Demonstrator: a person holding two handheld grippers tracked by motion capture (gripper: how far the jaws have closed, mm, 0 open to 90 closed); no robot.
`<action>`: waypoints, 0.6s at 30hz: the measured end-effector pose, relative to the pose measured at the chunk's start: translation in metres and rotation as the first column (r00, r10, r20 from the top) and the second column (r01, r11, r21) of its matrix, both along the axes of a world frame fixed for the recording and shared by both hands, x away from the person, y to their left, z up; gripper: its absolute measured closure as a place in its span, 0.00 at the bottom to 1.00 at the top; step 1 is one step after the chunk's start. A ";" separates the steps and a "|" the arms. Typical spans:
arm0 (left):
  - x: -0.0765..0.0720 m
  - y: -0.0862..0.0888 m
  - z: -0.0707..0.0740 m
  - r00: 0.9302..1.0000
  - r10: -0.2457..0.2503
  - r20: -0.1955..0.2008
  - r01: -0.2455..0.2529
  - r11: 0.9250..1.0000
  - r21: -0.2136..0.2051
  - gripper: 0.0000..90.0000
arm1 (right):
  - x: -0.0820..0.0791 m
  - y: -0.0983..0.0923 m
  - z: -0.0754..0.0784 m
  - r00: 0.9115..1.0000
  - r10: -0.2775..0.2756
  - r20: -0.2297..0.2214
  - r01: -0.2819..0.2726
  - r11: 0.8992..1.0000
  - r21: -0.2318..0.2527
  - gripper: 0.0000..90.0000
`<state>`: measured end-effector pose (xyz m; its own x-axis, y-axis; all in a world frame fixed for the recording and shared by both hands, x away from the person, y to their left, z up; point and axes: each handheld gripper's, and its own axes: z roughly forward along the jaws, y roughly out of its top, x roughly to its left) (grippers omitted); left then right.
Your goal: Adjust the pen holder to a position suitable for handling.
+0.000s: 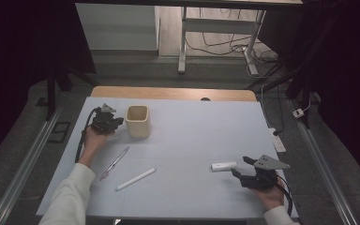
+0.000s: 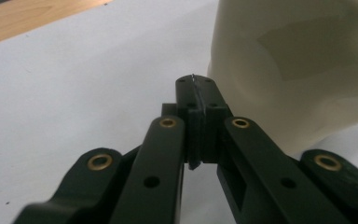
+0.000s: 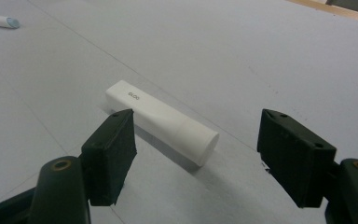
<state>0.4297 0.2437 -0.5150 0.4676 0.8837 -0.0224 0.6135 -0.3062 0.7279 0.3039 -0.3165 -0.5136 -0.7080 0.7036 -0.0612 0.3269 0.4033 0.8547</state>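
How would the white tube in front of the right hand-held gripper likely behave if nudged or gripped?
The white tube lies on its side on the table with a round capped end, so it may roll if nudged sideways. Its smooth surface looks somewhat slippery. The right hand-held gripper stands open, not touching it.

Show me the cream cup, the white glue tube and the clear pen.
cream cup (image 1: 137, 124), high view, front wall.
white glue tube (image 3: 161, 119), right gripper view, middle of body.
clear pen (image 1: 114, 163), high view, mid barrel.

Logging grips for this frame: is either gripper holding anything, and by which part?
Nothing held. The left gripper is shut and empty beside the cup; the right gripper stands open around the white tube.
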 end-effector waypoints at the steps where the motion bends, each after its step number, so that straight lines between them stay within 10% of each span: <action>1: 0.000 0.000 0.000 1.000 -0.003 -0.004 0.003 1.000 0.006 0.99 | 0.000 0.000 0.000 1.000 0.000 -0.001 0.000 1.000 0.000 0.31; 18: 0.002 -0.009 -0.005 0.999 -0.044 -0.020 0.044 0.999 -0.021 0.99 | 0.000 0.000 0.000 1.000 -0.007 0.002 0.007 1.000 -0.008 0.31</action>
<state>0.4320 0.2343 -0.5198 0.5051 0.8616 -0.0506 0.6147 -0.3180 0.7218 0.3042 -0.3169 -0.5137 -0.7028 0.7080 -0.0686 0.3279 0.4080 0.8521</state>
